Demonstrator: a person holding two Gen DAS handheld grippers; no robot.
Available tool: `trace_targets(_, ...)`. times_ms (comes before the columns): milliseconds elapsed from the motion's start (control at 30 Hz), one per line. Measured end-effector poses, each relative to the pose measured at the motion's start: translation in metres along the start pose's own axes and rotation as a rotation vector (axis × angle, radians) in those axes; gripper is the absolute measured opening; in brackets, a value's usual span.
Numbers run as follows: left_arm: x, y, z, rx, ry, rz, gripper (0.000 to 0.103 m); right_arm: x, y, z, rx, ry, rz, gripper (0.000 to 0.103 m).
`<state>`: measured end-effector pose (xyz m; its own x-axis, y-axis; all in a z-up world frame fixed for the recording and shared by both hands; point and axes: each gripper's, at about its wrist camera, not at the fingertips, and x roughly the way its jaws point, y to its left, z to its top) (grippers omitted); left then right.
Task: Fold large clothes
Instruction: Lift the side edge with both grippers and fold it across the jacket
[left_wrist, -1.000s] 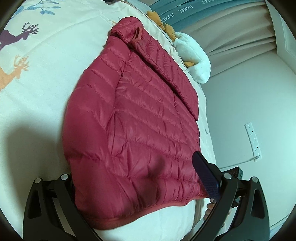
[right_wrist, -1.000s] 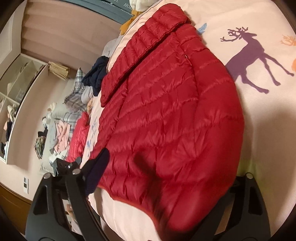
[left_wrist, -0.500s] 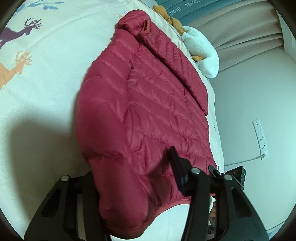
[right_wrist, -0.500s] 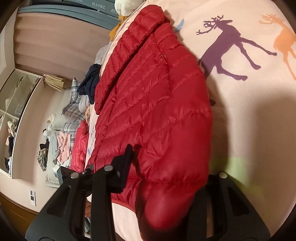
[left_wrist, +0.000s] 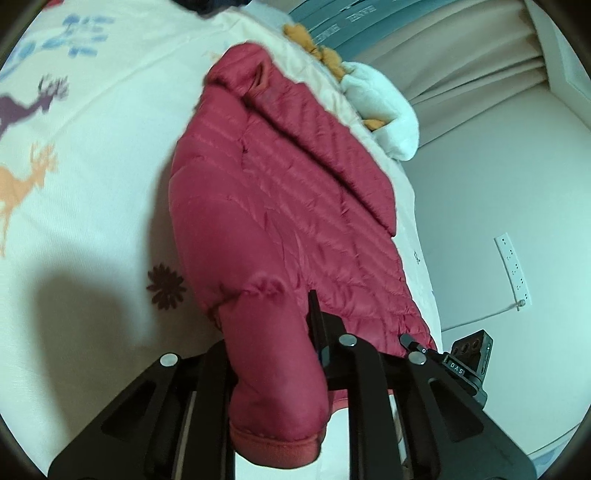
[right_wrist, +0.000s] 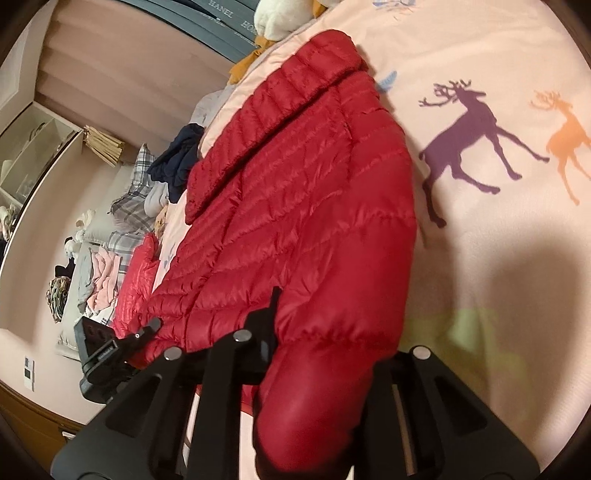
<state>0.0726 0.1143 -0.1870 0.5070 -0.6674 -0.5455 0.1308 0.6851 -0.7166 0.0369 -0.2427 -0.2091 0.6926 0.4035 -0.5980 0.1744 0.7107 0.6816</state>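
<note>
A red quilted puffer jacket (left_wrist: 280, 206) lies lengthwise on a white bedsheet printed with deer (left_wrist: 74, 155), collar at the far end. It also shows in the right wrist view (right_wrist: 303, 192). My left gripper (left_wrist: 273, 339) is shut on the jacket's near hem corner, which bulges out between its fingers. My right gripper (right_wrist: 332, 332) is shut on the other hem corner, and the fabric puffs up there. Both hem corners are raised off the sheet.
A white and orange plush toy (left_wrist: 384, 107) lies by the headboard beyond the collar. A pile of other clothes (right_wrist: 122, 236) lies beside the bed in the right wrist view. A white power strip (left_wrist: 513, 269) lies on the floor beside the bed.
Both grippers went from open around the hem to shut on it. The hem corners have lifted and bunched, and the jacket has drawn narrower.
</note>
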Motion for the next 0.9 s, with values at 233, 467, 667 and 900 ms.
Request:
trace_targets(233,-0.008,-0.019,-0.001,0.063,-0.016,0.017,0.016,-0.011,0.006,0.001,-0.028,-0.015,0.018,0.015)
trace_targets(467,-0.009,-0.023,0.0,0.077,-0.011,0.012,0.016,-0.018,0.012,0.005,-0.057,-0.022,0.038,0.014)
trace_targets(667,-0.011,-0.03,0.001,0.098,-0.004,0.001,0.016,-0.025,0.015,0.012,-0.08,-0.028,0.063,0.014)
trace_targets(900,-0.012,-0.035,0.003,0.114,0.002,-0.016,0.016,-0.035,0.02,0.015,-0.111,-0.035,0.091,0.014)
